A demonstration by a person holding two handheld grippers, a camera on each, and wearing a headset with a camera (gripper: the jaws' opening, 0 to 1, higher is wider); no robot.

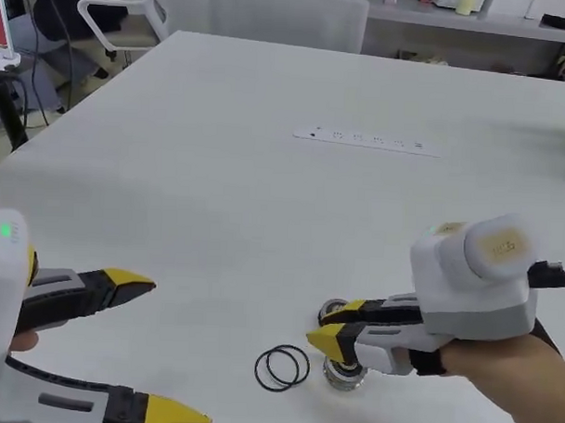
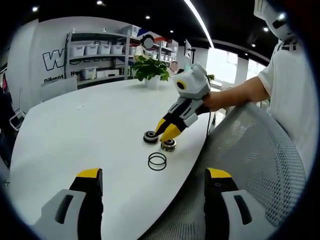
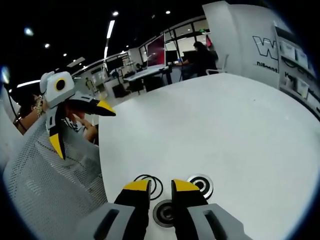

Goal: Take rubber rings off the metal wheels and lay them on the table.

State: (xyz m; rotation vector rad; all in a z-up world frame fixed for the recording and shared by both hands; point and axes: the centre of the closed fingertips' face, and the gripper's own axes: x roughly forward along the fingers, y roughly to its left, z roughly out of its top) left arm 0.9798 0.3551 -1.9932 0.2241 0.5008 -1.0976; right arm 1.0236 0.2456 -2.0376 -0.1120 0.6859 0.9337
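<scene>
Now right gripper (image 3: 161, 186) hangs over a wheel (image 3: 164, 214), jaws nearly together; gripping or not, can't tell. Spread wide, left gripper (image 2: 154, 173) stands clear of the rings (image 1: 282, 367).

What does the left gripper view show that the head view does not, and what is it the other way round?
The left gripper view adds a potted plant, shelves with bins, a mesh chair back and the person's white T-shirt. The head view adds a white power strip lying further up the table. Both share the table, the wide-open left tongs, the right tongs at two metal wheels, and two black rubber rings lying flat beside the wheels.
</scene>
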